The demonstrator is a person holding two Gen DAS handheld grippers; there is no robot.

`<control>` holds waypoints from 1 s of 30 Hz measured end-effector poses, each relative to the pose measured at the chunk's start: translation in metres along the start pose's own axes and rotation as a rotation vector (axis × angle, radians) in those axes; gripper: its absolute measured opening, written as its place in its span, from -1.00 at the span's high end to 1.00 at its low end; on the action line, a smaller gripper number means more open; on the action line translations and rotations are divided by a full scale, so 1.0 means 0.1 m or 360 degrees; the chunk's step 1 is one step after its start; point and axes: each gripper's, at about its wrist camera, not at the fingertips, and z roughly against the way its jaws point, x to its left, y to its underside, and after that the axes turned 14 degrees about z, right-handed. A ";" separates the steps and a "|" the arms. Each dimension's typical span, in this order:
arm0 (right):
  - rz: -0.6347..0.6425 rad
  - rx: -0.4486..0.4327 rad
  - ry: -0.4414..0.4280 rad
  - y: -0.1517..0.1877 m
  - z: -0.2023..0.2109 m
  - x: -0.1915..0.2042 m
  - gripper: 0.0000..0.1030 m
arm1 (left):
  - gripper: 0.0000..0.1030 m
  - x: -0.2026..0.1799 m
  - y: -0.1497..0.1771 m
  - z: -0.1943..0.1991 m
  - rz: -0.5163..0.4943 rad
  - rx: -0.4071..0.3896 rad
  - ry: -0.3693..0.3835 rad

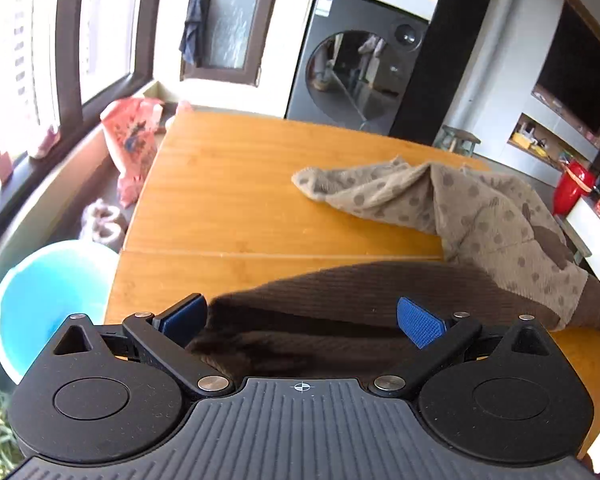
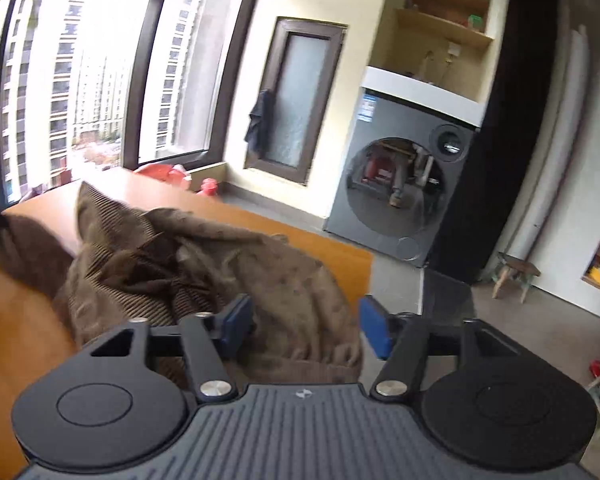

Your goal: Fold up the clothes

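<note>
Left gripper [image 1: 302,322], right gripper [image 2: 306,326]; jaws apart

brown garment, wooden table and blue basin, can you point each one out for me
brown garment [image 1: 480,216]: left wrist view, on its dotted tan upper side.
wooden table [image 1: 228,184]: left wrist view, on bare top left of the garment.
blue basin [image 1: 48,292]: left wrist view, on its inner wall, below the table edge.

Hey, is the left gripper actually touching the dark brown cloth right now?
Cannot tell. In the left wrist view the left gripper is open, its blue pads on either side of the dark brown cloth; no plain contact or gap shows.
</note>
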 end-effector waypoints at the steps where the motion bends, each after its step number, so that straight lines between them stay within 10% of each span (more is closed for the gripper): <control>1: 0.0068 0.0006 -0.0072 0.03 0.06 0.14 -0.55 | -1.00 -0.07 -0.02 0.05 -0.0041 -0.0024 0.0038; 6: 0.0324 0.0143 -0.0179 0.27 0.02 0.72 -0.56 | -1.00 -0.73 0.02 0.05 -0.0342 0.0038 0.0407; 15: -0.0106 0.0145 -0.0183 0.28 -0.19 0.33 -0.70 | -1.00 -1.65 0.20 -0.19 -0.0753 0.0100 0.0629; 21: -0.0930 -0.0102 -0.0564 0.32 0.00 -0.04 -1.00 | -1.00 -1.59 -0.45 -1.00 -0.0328 0.0261 0.0877; 26: -0.1495 0.0125 -0.0722 0.62 -0.60 -0.05 -1.00 | -1.00 -1.34 -0.56 -1.79 -0.0087 0.0440 0.0671; 30: -0.1463 0.0147 -0.0657 0.48 -0.91 -0.09 -1.00 | -1.00 -1.18 -0.43 -1.75 -0.0168 0.0431 0.0576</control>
